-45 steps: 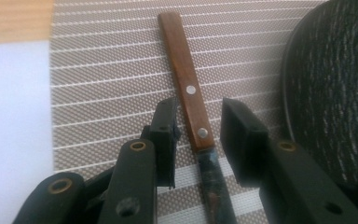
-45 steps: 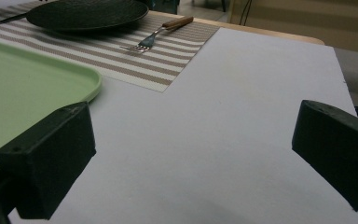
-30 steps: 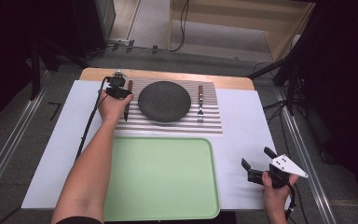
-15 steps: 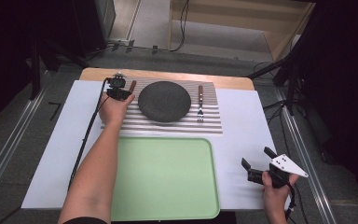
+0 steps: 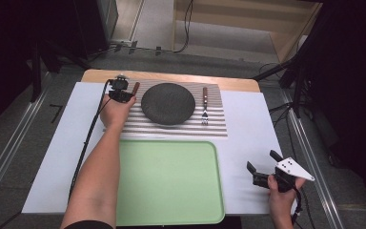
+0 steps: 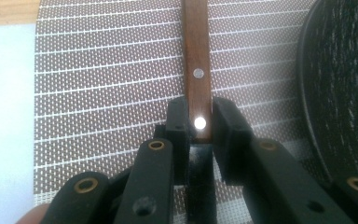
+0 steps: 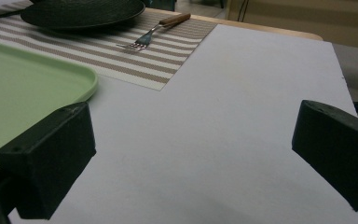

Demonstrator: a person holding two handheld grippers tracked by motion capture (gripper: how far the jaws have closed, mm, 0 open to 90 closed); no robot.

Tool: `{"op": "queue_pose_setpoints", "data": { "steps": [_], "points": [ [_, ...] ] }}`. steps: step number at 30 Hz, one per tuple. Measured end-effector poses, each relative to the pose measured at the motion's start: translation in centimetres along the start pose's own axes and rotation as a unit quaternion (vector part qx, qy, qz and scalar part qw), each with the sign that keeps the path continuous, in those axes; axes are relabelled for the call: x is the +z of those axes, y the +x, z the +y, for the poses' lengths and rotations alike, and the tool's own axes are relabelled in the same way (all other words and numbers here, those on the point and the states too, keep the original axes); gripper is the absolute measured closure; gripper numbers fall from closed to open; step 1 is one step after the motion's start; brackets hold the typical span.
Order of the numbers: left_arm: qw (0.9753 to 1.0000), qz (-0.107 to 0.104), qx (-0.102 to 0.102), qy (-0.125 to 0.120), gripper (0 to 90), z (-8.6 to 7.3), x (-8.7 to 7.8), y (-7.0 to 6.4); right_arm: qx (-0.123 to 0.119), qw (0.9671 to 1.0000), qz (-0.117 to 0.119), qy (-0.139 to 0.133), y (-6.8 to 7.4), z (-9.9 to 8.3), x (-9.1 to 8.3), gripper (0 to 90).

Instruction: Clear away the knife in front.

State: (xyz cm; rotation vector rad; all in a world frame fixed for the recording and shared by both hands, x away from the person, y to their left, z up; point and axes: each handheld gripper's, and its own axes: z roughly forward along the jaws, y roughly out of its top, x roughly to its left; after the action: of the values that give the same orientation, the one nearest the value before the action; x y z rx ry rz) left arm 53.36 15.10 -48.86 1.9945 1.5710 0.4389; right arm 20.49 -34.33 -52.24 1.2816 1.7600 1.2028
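left forearm swung slightly right | left gripper stays clamped on knife handle | right gripper fingers apart

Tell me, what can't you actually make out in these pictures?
- Wooden handle between the left tongs: its far end is cut off by the top edge of the left gripper view, so the utensil type is unclear.
- High view: the same handle is too small to identify, its near end hidden by the tongs.
- Dark plate: cut off by the right gripper view's top edge.
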Motion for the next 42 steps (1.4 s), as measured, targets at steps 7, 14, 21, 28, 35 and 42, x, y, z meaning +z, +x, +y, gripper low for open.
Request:
{"op": "queue_pose_setpoints", "data": {
  "steps": [7, 14, 21, 28, 35, 42],
  "points": [
    [0.9999, 0.006, 0.009, -0.002, 77.9, -0.1, 0.0, -0.2, -0.001, 1.0000, -0.001, 0.000, 0.0, 0.0, 0.0, 0.0],
    [1.0000, 0.003, 0.007, -0.002, 77.9, -0.1, -0.1, -0.2, 0.000, 1.0000, -0.001, 0.000, 0.0, 0.0, 0.0, 0.0],
    [1.0000, -0.002, 0.000, -0.002, 78.0, 0.0, -0.4, -0.1, 0.000, 1.0000, -0.002, -0.001, -0.1, 0.0, 0.0, 0.0],
    [0.9999, -0.008, 0.003, -0.008, 78.0, 0.2, -1.2, 0.0, 0.000, 1.0000, -0.001, -0.002, -0.1, 0.0, 0.0, 0.0],
    [0.9997, -0.019, 0.002, -0.013, 78.0, 0.2, -2.1, 0.0, 0.000, 1.0000, -0.002, -0.001, -0.1, 0.0, 0.0, 0.0],
    [0.9994, -0.026, 0.012, -0.019, 78.0, 0.3, -3.2, 0.1, 0.002, 1.0000, 0.001, -0.002, -0.1, 0.0, -0.1, 0.0]
  ]
}}
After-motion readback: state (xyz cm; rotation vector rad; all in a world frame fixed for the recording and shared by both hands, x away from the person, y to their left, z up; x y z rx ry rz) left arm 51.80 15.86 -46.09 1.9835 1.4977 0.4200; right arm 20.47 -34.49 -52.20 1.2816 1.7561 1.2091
